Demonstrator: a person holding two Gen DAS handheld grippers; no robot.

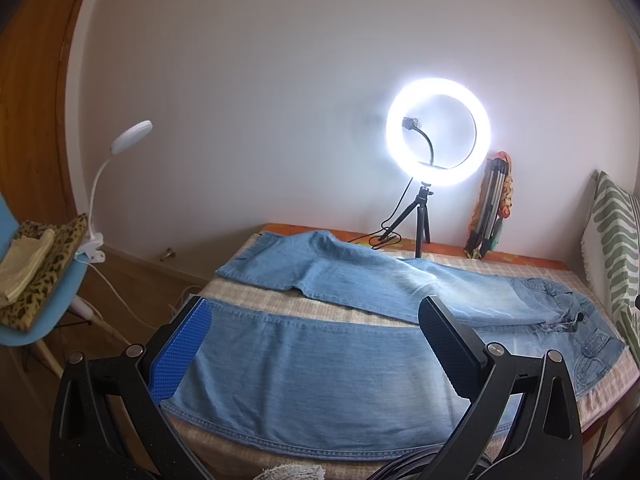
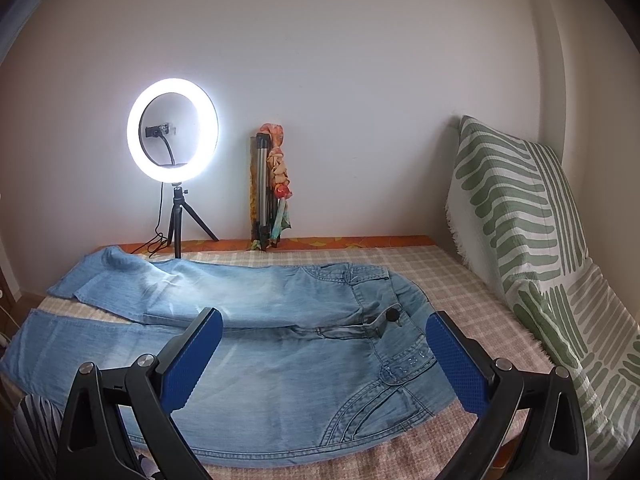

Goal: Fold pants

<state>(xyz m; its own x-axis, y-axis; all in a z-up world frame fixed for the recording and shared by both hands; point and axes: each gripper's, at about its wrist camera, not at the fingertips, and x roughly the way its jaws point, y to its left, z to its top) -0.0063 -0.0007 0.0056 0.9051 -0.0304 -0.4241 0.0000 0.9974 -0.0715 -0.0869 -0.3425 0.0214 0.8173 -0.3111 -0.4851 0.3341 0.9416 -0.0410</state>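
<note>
I'm hovering both grippers, jaws spread wide and holding nothing, over the near edge of the jeans (image 2: 256,364). The left gripper (image 1: 316,348) is looking at the near leg, hem out at 9 o'clock; the right gripper (image 2: 324,360) is sitting by the hip, waistband at 3 o'clock. The long axis is running 9 to 3 across the bed (image 2: 460,280), so each one's nearer its own end, I reckon.

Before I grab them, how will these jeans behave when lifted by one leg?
The jeans will probably droop rather than hold shape: the far leg already lies rumpled. The waist end, with its pockets and button, looks thicker, so it may drag and lag behind. The checked cover looks textured, so sliding seems unlikely.
</note>
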